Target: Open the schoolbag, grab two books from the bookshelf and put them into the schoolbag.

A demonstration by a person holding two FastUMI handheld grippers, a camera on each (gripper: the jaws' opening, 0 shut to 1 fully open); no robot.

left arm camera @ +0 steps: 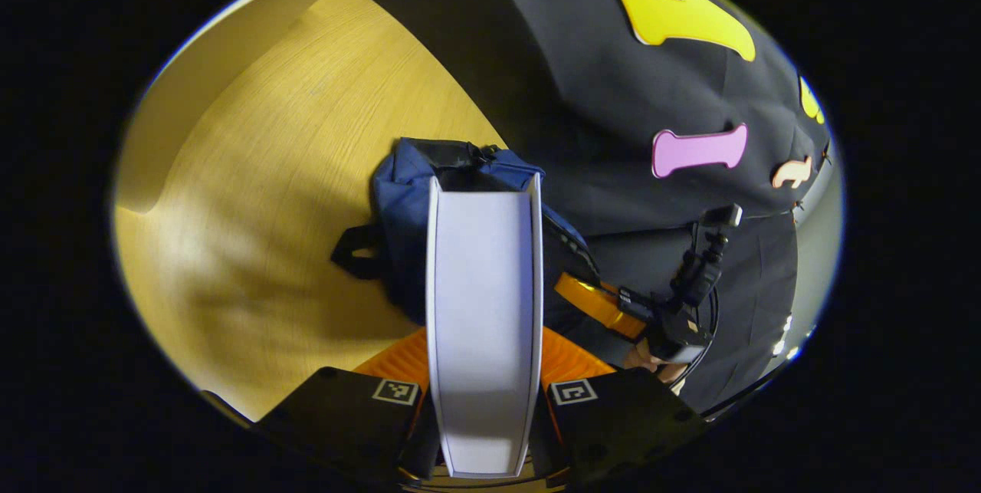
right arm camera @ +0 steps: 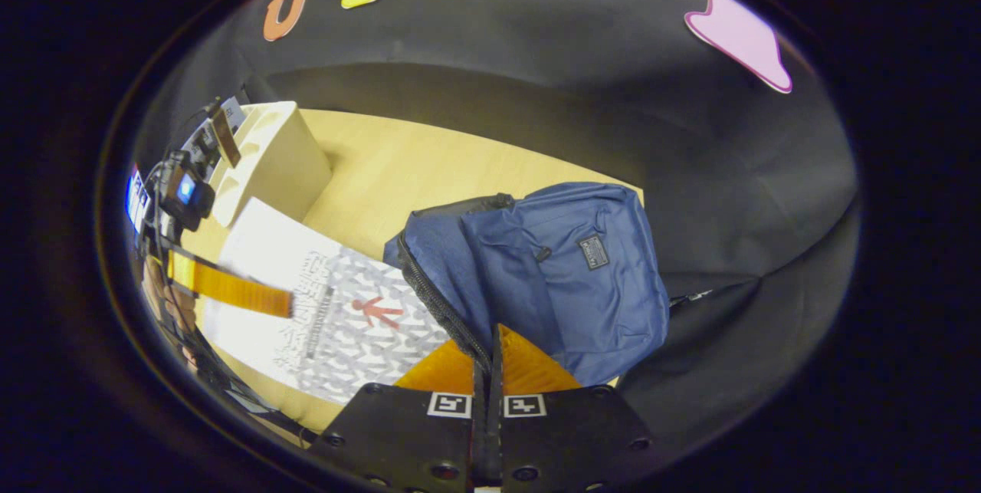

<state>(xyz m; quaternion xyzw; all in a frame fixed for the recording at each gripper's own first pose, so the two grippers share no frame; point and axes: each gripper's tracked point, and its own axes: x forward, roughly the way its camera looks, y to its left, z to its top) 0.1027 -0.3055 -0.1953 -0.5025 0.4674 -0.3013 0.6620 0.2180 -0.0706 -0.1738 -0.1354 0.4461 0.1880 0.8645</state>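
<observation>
In the left gripper view, the left gripper (left arm camera: pixel 484 401) sits at six o'clock with its two fingers pressed against the covers of a thick book (left arm camera: pixel 484 309), which it holds page-edge up; the pale block of pages runs from six o'clock straight toward the centre. The book's far end reaches the open mouth of a navy blue schoolbag (left arm camera: pixel 406 202), which lies on a light wooden tabletop (left arm camera: pixel 291 171). Bare table spreads wide from seven to eleven o'clock, out to a pale raised edge at ten o'clock. From twelve to four o'clock the black cloth wall closes in just behind the bag. At four o'clock the right gripper (left arm camera: pixel 613 307) shows farther off beside the bag, held by a hand. In the right gripper view, the right gripper (right arm camera: pixel 487 382) at six o'clock has its fingers drawn almost together on the zipper edge (right arm camera: pixel 441 301) of the schoolbag (right arm camera: pixel 567 271), holding the opening up. The bag's body fills the centre to three o'clock, close to the table's far edge and the cloth wall. At eight o'clock the book (right arm camera: pixel 329 309) shows its patterned cover, gripped by the left gripper (right arm camera: pixel 230 290), tilted toward the bag's mouth. A cream bookshelf (right arm camera: pixel 276 159) stands at ten o'clock, with open tabletop (right arm camera: pixel 429 163) between it and the bag.
</observation>
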